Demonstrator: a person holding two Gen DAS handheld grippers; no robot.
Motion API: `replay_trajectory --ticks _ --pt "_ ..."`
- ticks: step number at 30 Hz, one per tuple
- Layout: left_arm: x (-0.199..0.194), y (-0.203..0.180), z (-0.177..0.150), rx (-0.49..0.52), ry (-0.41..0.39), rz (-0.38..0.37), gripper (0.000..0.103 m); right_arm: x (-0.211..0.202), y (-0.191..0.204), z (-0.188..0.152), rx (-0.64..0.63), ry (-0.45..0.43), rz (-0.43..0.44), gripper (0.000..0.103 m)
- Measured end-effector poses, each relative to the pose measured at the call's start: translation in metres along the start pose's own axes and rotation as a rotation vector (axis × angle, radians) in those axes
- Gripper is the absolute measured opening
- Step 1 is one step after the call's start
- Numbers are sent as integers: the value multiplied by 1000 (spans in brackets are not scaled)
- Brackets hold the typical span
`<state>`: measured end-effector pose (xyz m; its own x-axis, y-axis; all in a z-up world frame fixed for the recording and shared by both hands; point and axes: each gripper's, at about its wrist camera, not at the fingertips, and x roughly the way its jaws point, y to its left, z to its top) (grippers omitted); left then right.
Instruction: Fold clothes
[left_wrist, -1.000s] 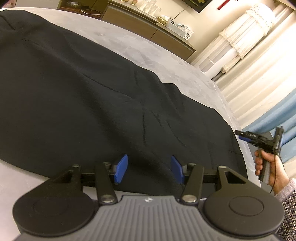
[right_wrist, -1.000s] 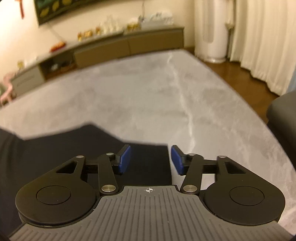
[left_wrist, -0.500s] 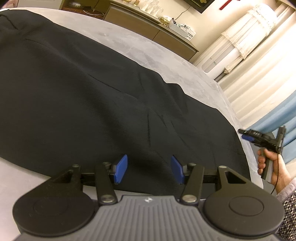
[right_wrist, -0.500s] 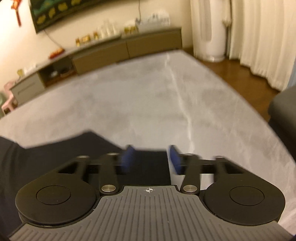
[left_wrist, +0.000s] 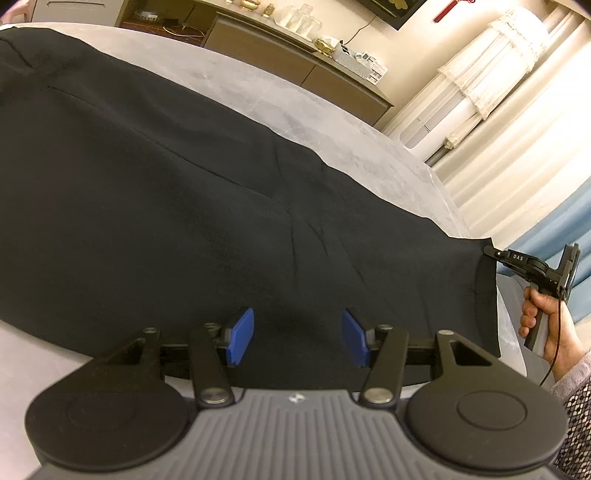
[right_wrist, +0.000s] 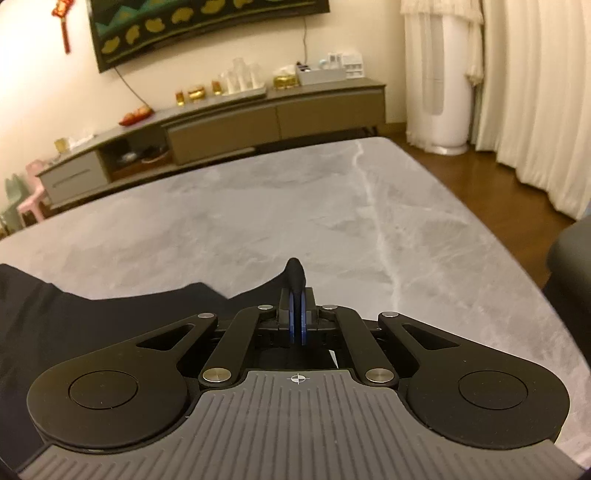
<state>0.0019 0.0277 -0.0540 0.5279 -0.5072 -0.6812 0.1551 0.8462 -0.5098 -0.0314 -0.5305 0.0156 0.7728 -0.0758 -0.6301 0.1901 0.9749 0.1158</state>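
On the grey marble-patterned tabletop (left_wrist: 258, 92) lies a large black fabric garment (left_wrist: 147, 192), spread nearly flat with a few shallow creases near its middle; it covers most of the surface in the left wrist view. Left gripper (left_wrist: 297, 338): its two blue pads stand well apart, with nothing between them, above the garment's near edge. At the right margin of the same view, the right gripper (left_wrist: 491, 253) meets the garment's far right corner, held by the person's right hand (left_wrist: 543, 317) around its handle; a patterned knit sleeve (left_wrist: 576, 402) shows below the wrist. From this side the contact is small and dark, so the pinch itself is only probably visible.

The right wrist view settles the point: the right gripper's blue pads (right_wrist: 293, 321) are pressed together on a fold of the black cloth, a tuft of which stands up just beyond the fingertips. Here the garment occupies only the lower left, and bare tabletop stretches ahead. This view alone shows the room beyond: a long grey-brown low sideboard (right_wrist: 258, 114) carrying glasses and small gold ornaments, a dark-framed wall picture (right_wrist: 207, 26), a white cylindrical floor appliance (right_wrist: 439, 85), cream curtains (right_wrist: 535, 92) and brown wooden floor (right_wrist: 491, 177). The left wrist view alone shows the garment's full spread.
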Motion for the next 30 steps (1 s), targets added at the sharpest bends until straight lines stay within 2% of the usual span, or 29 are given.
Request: replay_trajectory --ticks 6,10,12,13,14,15,16,17,19,21,25,28,30 --pt "3 -2 -2 19 3 -5 54 -7 13 20 -66 -129 -29 0" --pt "7 -6 -5 54 6 8 55 30 9 20 -59 -29 -78 0" --pt "5 -6 -4 53 2 3 55 48 9 12 -68 19 -115 4" --pt "3 -5 -3 49 -1 -3 55 53 11 10 -77 36 -134 9" --pt "0 -4 -2 45 -10 -8 55 53 12 9 -73 37 -152 24" --pt "-8 0 1 38 -38 -12 55 52 14 8 -69 35 -171 31" --pt "-19 6 4 24 -72 -15 55 46 17 9 -63 15 -194 42" --pt "-32 16 8 0 -111 -14 55 36 22 11 -72 -9 -199 48" --pt "-63 46 14 -79 -193 10 55 16 35 9 -110 -57 -201 52" --pt "-97 89 17 -220 -275 53 57 -4 54 3 -165 -91 -179 55" --pt "-157 185 4 -591 -417 84 58 -40 101 -17 -301 -132 -91 72" --pt "-180 235 -19 -795 -469 102 59 -56 128 -34 -363 -143 -34 75" --pt "-181 251 -27 -850 -474 121 62 -65 142 -42 -377 -133 7 75"
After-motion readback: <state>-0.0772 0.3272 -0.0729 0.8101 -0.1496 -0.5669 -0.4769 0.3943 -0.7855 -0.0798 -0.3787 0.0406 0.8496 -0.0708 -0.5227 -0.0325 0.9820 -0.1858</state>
